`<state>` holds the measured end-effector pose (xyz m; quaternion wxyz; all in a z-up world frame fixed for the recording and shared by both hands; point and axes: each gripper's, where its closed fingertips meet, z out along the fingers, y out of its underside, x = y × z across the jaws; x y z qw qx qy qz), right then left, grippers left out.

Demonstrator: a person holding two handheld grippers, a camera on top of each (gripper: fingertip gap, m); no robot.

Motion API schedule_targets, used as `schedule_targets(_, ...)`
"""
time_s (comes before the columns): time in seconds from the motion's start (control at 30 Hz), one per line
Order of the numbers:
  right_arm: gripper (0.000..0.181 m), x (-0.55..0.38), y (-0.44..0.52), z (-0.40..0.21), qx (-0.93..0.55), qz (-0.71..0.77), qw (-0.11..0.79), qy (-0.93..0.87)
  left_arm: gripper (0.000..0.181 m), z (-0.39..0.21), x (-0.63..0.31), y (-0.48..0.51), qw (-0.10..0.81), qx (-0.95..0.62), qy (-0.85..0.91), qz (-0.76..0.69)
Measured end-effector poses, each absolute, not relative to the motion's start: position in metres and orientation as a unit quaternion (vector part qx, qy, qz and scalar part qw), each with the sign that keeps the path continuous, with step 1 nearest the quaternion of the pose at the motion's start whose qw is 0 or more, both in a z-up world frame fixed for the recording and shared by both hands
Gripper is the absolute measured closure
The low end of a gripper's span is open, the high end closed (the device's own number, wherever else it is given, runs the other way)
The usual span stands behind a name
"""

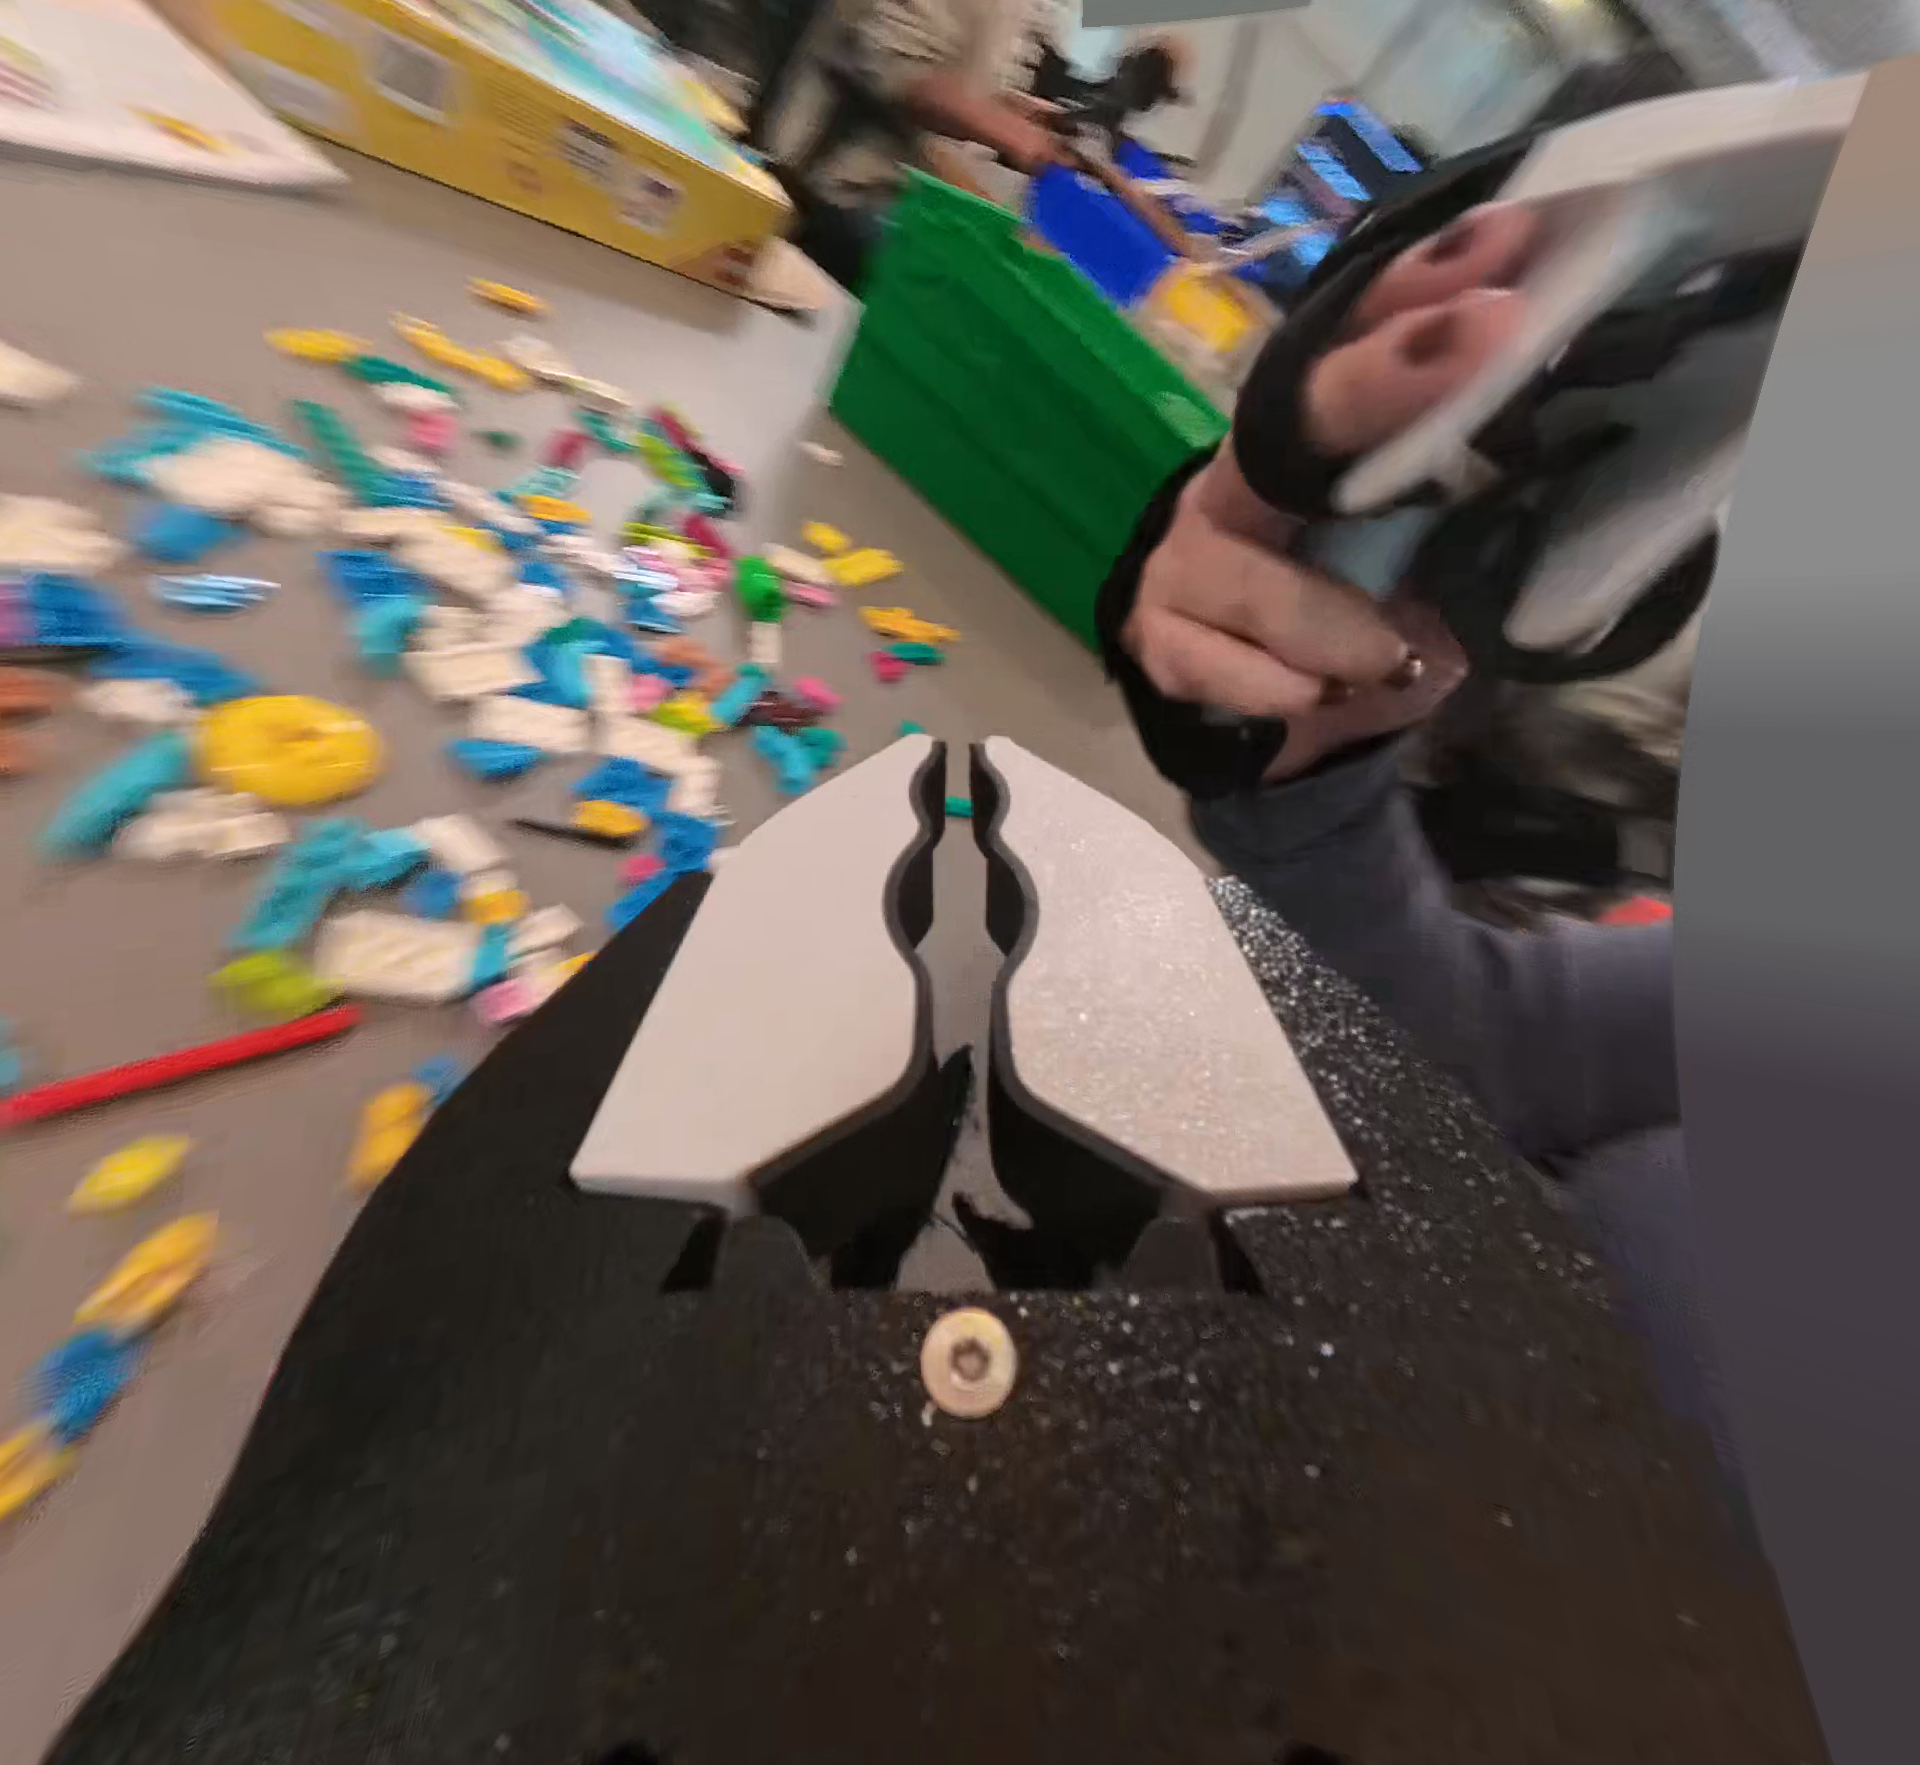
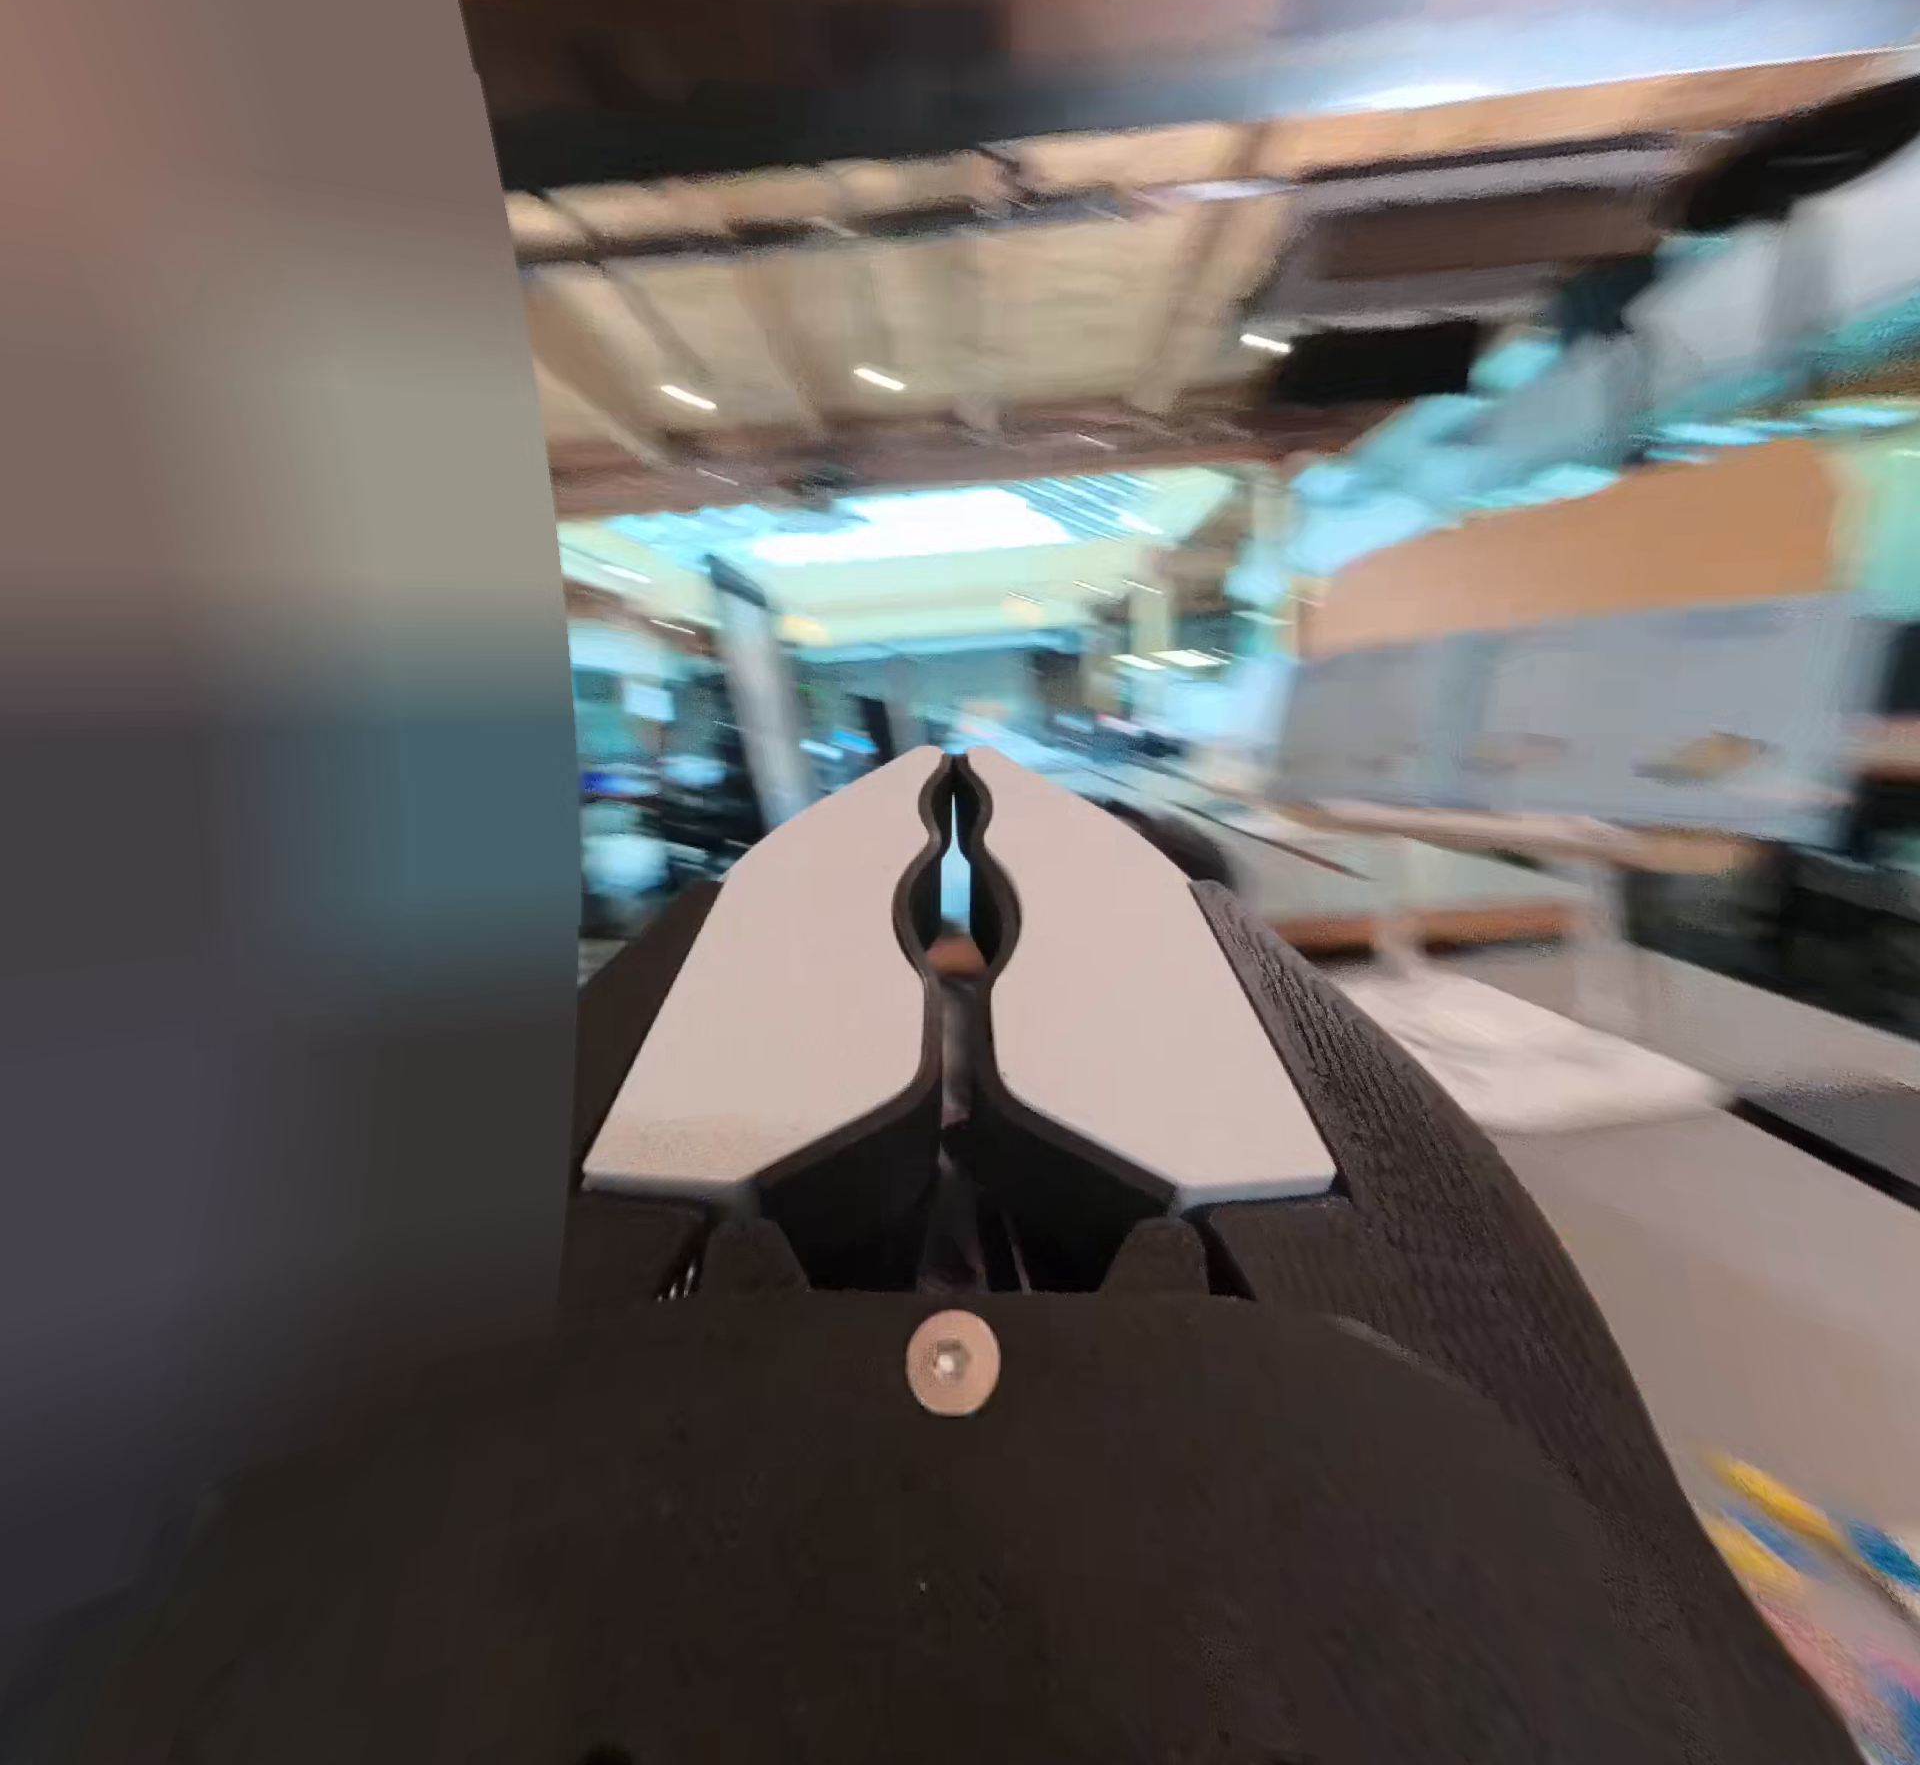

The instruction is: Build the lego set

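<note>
Many loose lego pieces (image 1: 499, 635) in blue, white, yellow, teal and pink lie scattered on the grey table (image 1: 208, 292) in the left wrist view, all blurred. A round yellow piece (image 1: 286, 747) lies among them. My left gripper (image 1: 958, 751) hovers above the pile's right edge, jaws almost together with only a thin slit, holding nothing. My right gripper (image 2: 954, 759) is shut and empty, raised off the table and pointing out into the room. It also shows in the left wrist view (image 1: 1579, 344), held up by a hand (image 1: 1247, 593) at the right.
A yellow lego box (image 1: 468, 94) and a white booklet (image 1: 94, 84) lie at the table's far left. A green baseplate stack (image 1: 987, 406) stands beyond the pile. A red stick (image 1: 177, 1071) lies near the front left. Some coloured pieces (image 2: 1808, 1549) show at the lower right of the right wrist view. The left gripper's tips are roughly 15 centimeters from the right gripper's.
</note>
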<state>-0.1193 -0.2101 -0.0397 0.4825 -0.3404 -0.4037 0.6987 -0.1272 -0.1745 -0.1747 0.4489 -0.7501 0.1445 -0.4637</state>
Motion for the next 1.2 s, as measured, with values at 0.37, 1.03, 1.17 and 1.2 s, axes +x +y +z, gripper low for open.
schedule_targets(0.37, 0.157, -0.158, -0.114, -0.128, -0.532, 0.089, 0.748, -0.386, 0.095, -0.165, -0.289, -0.201, 0.592, -0.8, 0.058, 0.082)
schedule_targets(1.03, 0.181, -0.194, -0.144, -0.197, -0.554, 0.159, 0.683, -0.449, 0.158, -0.198, -0.282, -0.202, 0.639, -0.756, 0.098, 0.107)
schedule_targets(1.17, 0.181, -0.198, -0.152, -0.195, -0.539, 0.189, 0.683, -0.455, 0.181, -0.195, -0.284, -0.205, 0.66, -0.742, 0.087, 0.074)
schedule_targets(1.2, 0.18, -0.199, -0.154, -0.193, -0.533, 0.196, 0.686, -0.456, 0.181, -0.196, -0.283, -0.205, 0.665, -0.739, 0.088, 0.068)
